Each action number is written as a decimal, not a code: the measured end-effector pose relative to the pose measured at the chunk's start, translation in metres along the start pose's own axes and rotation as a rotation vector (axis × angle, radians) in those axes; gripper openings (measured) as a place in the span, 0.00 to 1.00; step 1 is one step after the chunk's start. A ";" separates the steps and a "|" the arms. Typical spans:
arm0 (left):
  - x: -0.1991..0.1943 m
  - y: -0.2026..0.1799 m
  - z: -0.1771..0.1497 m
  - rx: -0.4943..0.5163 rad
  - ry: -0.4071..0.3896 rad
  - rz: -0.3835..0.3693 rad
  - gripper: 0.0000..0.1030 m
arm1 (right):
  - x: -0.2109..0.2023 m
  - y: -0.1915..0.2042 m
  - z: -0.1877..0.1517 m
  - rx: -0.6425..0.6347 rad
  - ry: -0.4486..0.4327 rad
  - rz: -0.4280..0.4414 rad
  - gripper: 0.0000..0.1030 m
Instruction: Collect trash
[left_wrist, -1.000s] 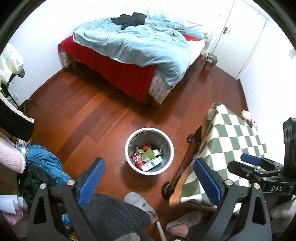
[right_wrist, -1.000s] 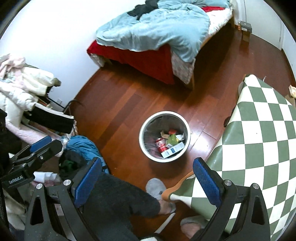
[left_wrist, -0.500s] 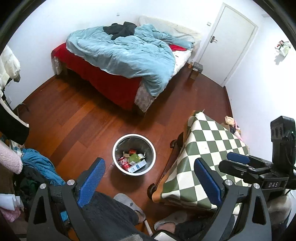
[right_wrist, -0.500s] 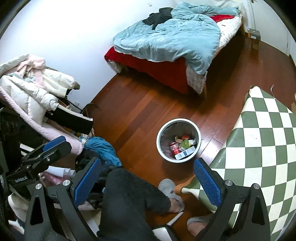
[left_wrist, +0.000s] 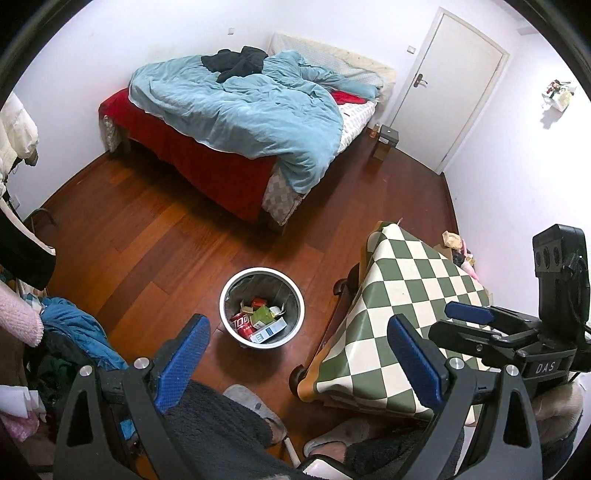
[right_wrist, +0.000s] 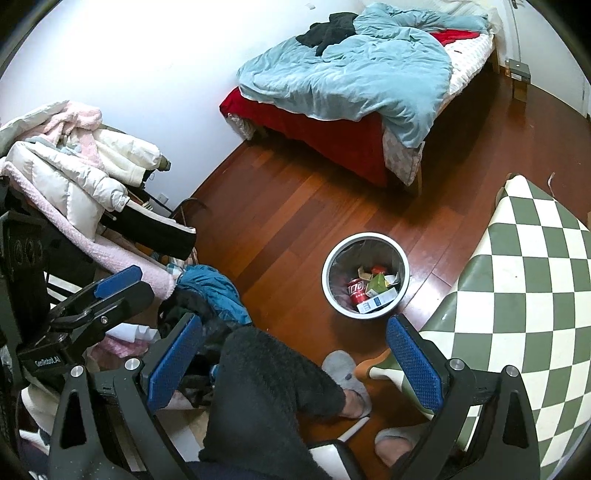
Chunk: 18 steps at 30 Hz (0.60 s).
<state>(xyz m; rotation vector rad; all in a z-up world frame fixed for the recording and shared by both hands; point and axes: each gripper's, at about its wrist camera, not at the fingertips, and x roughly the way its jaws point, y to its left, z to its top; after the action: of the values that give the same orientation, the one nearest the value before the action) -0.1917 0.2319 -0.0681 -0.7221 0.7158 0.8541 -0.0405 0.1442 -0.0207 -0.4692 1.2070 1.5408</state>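
Trash sits inside the round metal bin (left_wrist: 261, 307), which stands upright on the wooden floor (left_wrist: 147, 236) with its mouth facing up toward both cameras. Among its contents, a red can (left_wrist: 242, 322) lies on its side and a white-and-blue carton (left_wrist: 269, 331) lies flat, its long axis running from the bin's near rim toward the checkered table (left_wrist: 402, 314) beside it; a green box (left_wrist: 262, 315) rests between them. The left gripper (left_wrist: 299, 363) hangs high above the floor with its blue-padded jaws spread wide and nothing between them; the bin shows just beyond its left finger. The right gripper (right_wrist: 291, 362) is likewise spread wide and holds nothing, with a dark-trousered leg (right_wrist: 266, 398) and a grey slipper (right_wrist: 345, 373) visible between its fingers, nearer than the bin. Only the left wrist view shows the white door (left_wrist: 443, 96) far beyond the bin, past the bed (left_wrist: 236, 122), and the right gripper's body over the table. Only the right wrist view shows the heap of pale jackets (right_wrist: 74, 173) well to the left of the bin, and the left gripper's body in front of it. Both views catch the blue garment (right_wrist: 212, 291) on the floor left of the bin.
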 end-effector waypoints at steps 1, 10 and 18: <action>-0.001 0.001 0.000 -0.002 -0.001 -0.002 0.95 | 0.001 0.000 0.000 0.001 0.002 0.002 0.98; -0.002 0.002 -0.003 -0.005 0.012 -0.015 1.00 | 0.000 -0.001 -0.003 0.000 0.004 0.005 0.99; -0.002 -0.004 -0.005 -0.003 0.018 -0.031 1.00 | -0.004 -0.003 -0.003 0.002 0.004 0.005 1.00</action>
<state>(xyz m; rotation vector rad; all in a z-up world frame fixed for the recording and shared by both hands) -0.1904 0.2253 -0.0676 -0.7423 0.7174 0.8213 -0.0375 0.1390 -0.0202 -0.4683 1.2137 1.5431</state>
